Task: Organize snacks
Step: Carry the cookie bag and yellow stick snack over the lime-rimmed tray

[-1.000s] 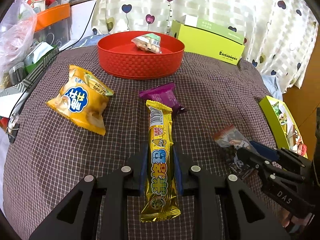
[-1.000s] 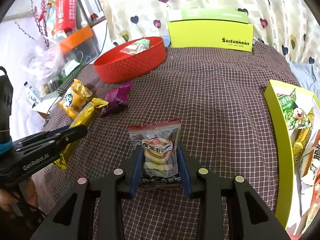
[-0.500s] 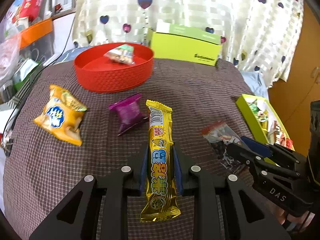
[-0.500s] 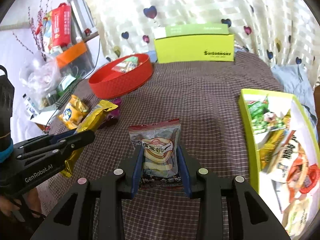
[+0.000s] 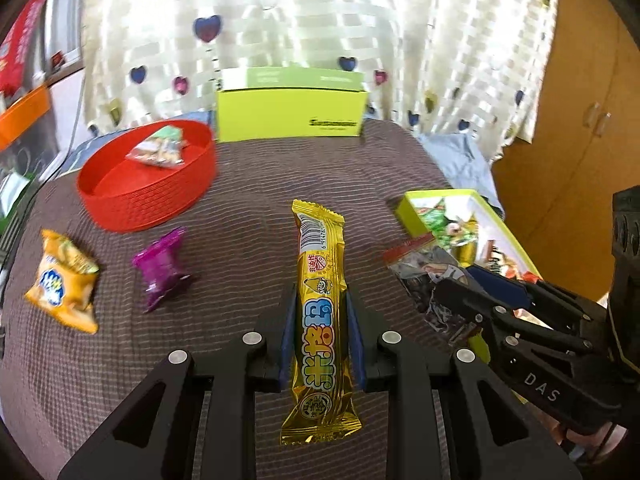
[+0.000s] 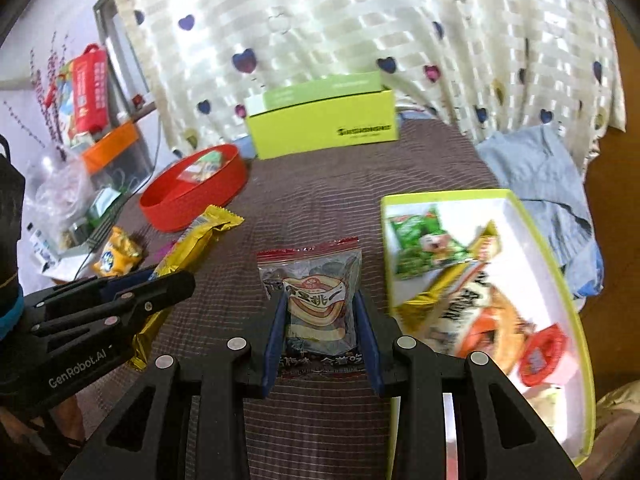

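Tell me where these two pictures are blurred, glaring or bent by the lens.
Left wrist view: the curtain is backlit and washed out, the red tray and checked cloth smear with motion, yet the gold bar stays sharp. Right wrist view: the snacks in the green box blur; fisheye bends the edges and darkens the corners.

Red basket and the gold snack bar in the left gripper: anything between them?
Left wrist view: only bare checked tablecloth between the red basket and gold snack bar; the purple packet lies off to the side.

Lifted clear of the checked cloth (image 5: pixel 248 200) with gold bar (image 5: pixel 320 320) and clear packet (image 6: pixel 316 300); open yellow-green box (image 6: pixel 576 320) now closer, right of right gripper (image 6: pixel 322 340).
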A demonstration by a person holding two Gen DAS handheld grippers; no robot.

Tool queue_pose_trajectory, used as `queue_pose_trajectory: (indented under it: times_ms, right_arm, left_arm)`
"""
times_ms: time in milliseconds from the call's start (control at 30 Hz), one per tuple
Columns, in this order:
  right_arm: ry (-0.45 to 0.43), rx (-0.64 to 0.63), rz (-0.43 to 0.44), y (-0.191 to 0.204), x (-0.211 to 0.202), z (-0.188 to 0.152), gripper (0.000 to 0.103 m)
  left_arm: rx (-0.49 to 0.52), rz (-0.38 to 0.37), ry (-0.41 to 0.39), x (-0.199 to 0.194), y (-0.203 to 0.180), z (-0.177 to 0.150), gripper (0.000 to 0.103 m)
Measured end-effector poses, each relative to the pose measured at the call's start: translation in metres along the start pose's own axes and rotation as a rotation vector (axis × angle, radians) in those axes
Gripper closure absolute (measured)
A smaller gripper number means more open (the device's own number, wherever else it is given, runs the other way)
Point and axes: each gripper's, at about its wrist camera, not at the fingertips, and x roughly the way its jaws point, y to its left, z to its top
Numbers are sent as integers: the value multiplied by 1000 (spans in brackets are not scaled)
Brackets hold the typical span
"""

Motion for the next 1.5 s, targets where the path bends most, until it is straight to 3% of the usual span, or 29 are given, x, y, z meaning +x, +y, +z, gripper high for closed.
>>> queue_pose_trajectory:
  times_ms: [533,1500]
  right_arm:
    - [-39,64,-83,-56,-20,3,70]
    - [-68,150,-152,-124,-19,24,70]
  left_arm:
    - [86,-73,12,18,-59,12,79]
    - [122,-162,62,52,-112,17,79]
